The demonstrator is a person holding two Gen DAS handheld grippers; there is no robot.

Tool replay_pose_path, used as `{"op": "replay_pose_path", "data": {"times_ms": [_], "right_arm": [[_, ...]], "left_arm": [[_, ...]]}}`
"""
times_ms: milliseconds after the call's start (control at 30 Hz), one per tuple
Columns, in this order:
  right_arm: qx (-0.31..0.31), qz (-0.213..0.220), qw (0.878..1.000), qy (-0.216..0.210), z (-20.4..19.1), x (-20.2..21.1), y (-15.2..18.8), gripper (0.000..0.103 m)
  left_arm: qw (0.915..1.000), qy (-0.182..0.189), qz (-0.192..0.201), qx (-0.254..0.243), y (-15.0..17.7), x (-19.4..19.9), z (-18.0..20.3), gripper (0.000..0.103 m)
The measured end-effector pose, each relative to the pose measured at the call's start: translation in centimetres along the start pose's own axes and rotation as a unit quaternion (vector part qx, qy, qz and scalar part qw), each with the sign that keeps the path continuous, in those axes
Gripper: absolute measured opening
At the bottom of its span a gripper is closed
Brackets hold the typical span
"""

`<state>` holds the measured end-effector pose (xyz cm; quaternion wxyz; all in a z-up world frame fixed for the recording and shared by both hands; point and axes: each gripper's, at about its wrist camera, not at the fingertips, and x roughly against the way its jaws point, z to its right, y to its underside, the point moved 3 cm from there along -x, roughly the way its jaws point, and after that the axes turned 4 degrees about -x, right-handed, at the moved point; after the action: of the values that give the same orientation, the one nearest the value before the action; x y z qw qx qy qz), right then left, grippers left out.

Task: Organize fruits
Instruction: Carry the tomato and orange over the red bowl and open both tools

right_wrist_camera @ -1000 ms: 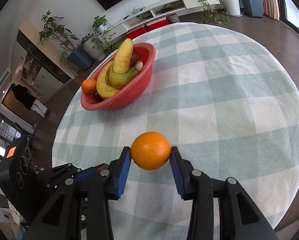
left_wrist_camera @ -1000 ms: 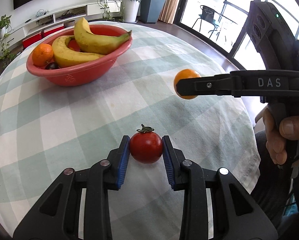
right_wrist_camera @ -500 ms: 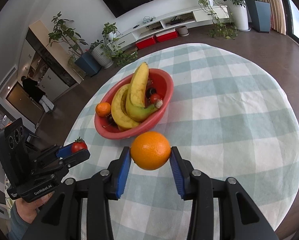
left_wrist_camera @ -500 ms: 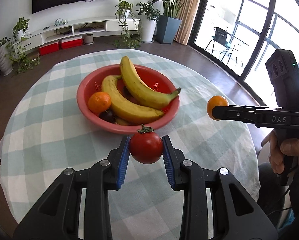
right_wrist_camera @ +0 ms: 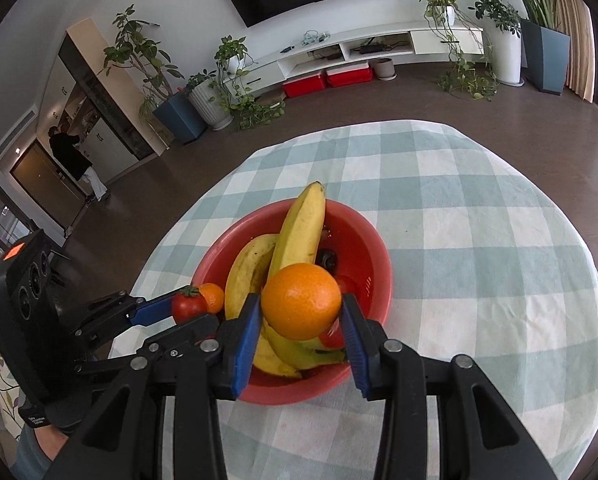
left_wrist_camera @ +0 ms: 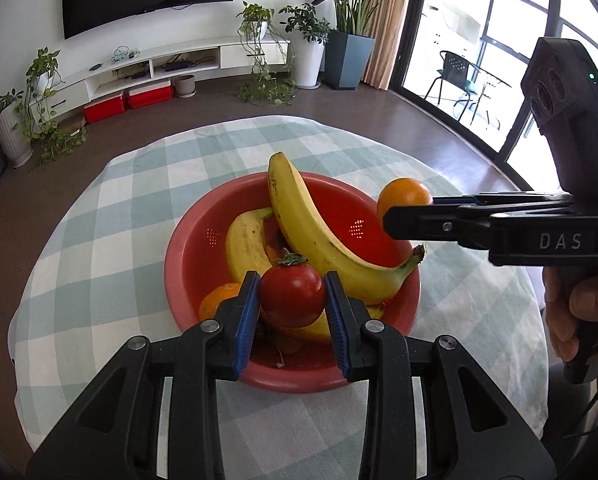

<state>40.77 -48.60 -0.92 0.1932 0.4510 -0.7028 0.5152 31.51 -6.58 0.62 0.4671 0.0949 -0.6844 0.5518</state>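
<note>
Bright daylight enters through the glass doors (left_wrist_camera: 479, 80), overexposed at right; both views stay sharp, with fisheye bending and dark corners.

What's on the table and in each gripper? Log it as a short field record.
surface: round table with checked cloth
bowl: red, on the cloth
in bowl: two bananas, a small orange, a dark fruit, something red
left gripper: shut on tomato, over the bowl's near side
right gripper: shut on orange, over the bowl
</note>
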Motion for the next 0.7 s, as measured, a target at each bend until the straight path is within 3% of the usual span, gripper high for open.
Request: {"op": "replay_pose_path", "data": {"times_ms": [267, 633, 700], "right_arm": [[0.001, -0.029, 0.999, 0.013, 0.8, -3.4, 0.2, 0.043], [-0.005, -0.025, 0.999, 0.019, 1.1, -3.1, 0.3, 0.046], [-0.003, -0.025, 0.999, 0.020, 0.9, -3.0, 0.4, 0.047]], "left_arm": [[0.9999, -0.014, -0.005, -0.004, -0.6, -2.8, -0.4, 0.030], [0.9999, -0.013, -0.003, -0.002, -0.3, -3.2, 0.2, 0.031], [1.0000, -0.007, -0.001, 0.000, -0.2, -3.1, 0.2, 0.037]]}}
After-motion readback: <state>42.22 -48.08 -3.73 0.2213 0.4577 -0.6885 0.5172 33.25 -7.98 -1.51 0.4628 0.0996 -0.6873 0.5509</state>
